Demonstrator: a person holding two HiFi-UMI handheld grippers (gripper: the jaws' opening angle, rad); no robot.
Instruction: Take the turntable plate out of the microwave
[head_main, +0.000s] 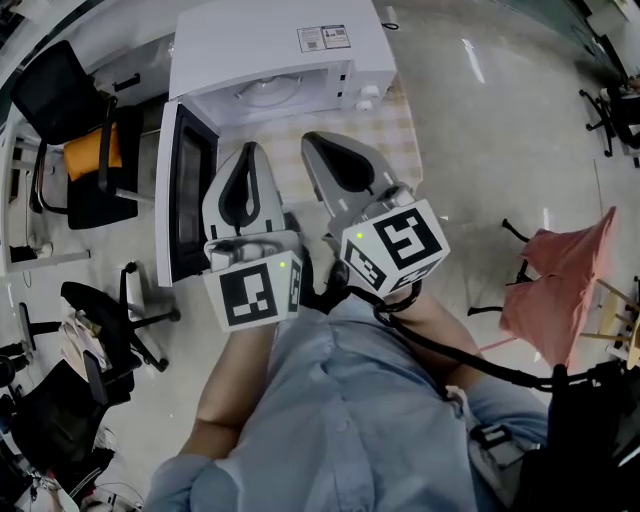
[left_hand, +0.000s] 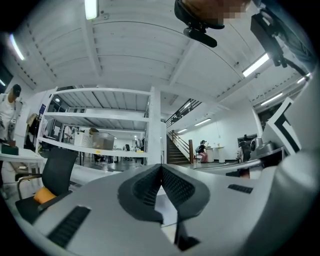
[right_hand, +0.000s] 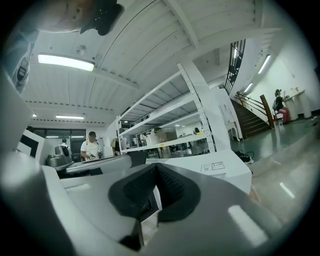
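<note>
Opens on a big hall with a glossy pale floor (head_main: 480, 120), office chairs (head_main: 80, 150) crowding the left edge and a pink cloth (head_main: 560, 285) draped over a seat at the right. Finds, in the upper middle of the head view, a worktop (head_main: 395, 130) under a checked cloth, carrying a white microwave (head_main: 270, 40). Shows its door (head_main: 185, 195) swung wide to the left, presumably to leave the mouth of the cavity free for reaching in. Places the turntable plate (head_main: 268, 92) inside that cavity, lying flat on its floor, pale and round, touched by nothing. Sets the left tongs (head_main: 250, 155) and the right tongs (head_main: 322, 142) side by side in front of the opening, both pointing roughly level toward it and apart from the plate. Reads both pairs as pressed together at the tips with nothing between them, plainly so in each gripper view, where only shelving, a staircase and distant people lie beyond the pads. Suggests a ready pose rather than a grasp: calls for spreading at least one pair before entering, then pinching the rim, probably from both sides, given a smooth plate likely to slide or tip.
</note>
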